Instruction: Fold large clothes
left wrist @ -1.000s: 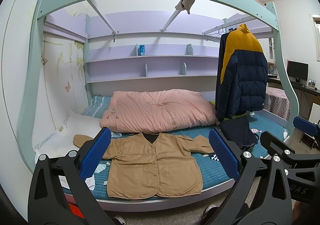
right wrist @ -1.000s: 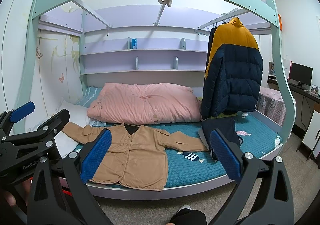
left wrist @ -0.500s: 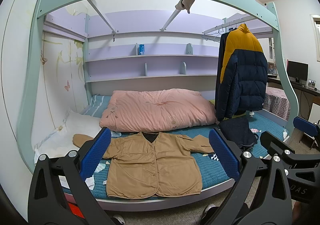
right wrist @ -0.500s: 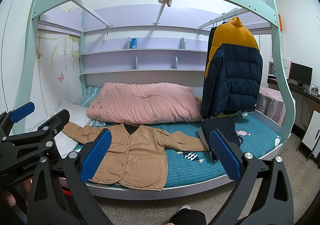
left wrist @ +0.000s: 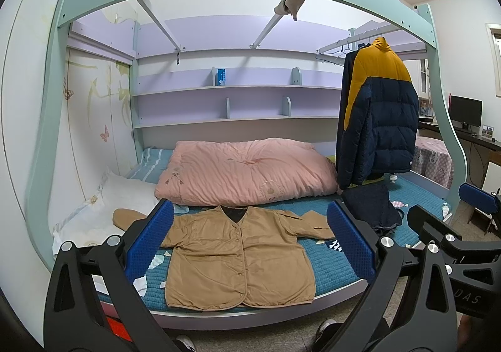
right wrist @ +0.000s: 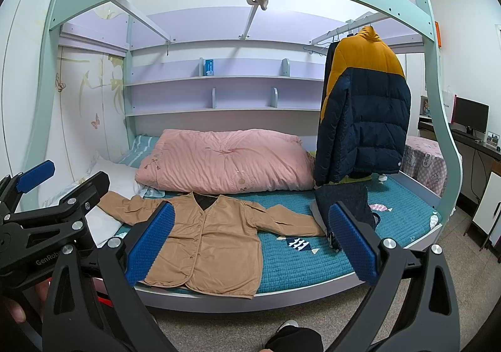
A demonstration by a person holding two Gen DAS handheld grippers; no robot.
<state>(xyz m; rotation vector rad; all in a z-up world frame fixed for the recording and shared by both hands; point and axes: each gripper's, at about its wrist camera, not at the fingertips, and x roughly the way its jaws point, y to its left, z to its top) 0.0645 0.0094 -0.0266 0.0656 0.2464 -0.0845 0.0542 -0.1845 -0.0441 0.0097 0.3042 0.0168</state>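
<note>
A tan buttoned jacket [left wrist: 231,255] lies flat, front up, sleeves spread, on the teal bed cover [left wrist: 338,267] near the bed's front edge. It also shows in the right wrist view [right wrist: 213,239]. My left gripper [left wrist: 250,236] is open and empty, held in front of the bed, well short of the jacket. My right gripper [right wrist: 250,236] is open and empty, also off the bed, to the right of the left one. The left gripper shows at the left of the right wrist view [right wrist: 47,195].
A pink quilt [left wrist: 247,173] lies behind the jacket. A navy and yellow puffer coat [left wrist: 375,120] hangs from a rail at right. A dark folded garment [left wrist: 372,208] lies below it. A white pillow [left wrist: 103,211] sits left. The teal bed frame [left wrist: 47,132] arches overhead.
</note>
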